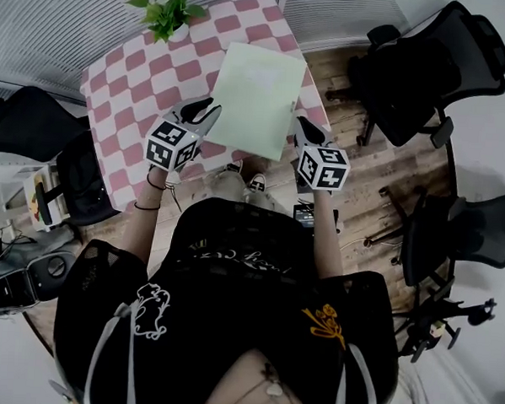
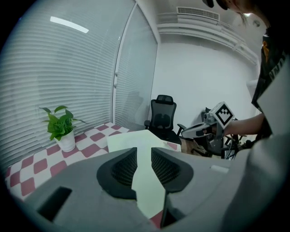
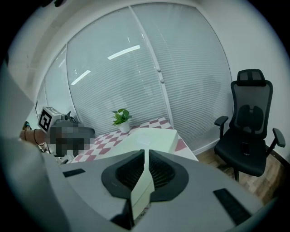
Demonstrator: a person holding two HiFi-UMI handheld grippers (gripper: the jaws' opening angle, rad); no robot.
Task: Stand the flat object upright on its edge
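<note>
A large pale green flat board [image 1: 254, 96] lies across the pink-and-white checked table [image 1: 132, 81], its near edge at the table's front. My left gripper [image 1: 208, 112] is at the board's near left corner. In the left gripper view the board [image 2: 136, 138] runs down between the jaws of that gripper [image 2: 144, 156], which stand shut on it. My right gripper [image 1: 300, 123] is at the near right corner. In the right gripper view the board's thin edge [image 3: 154, 136] is clamped between the pads of the gripper [image 3: 146, 156]. I cannot tell whether the board is lifted off the table.
A small potted plant [image 1: 165, 11] in a white pot stands at the table's far corner by the blinds. Black office chairs stand to the right [image 1: 428, 71] [image 1: 470, 234] and to the left [image 1: 29, 122] of the table. The floor is wood.
</note>
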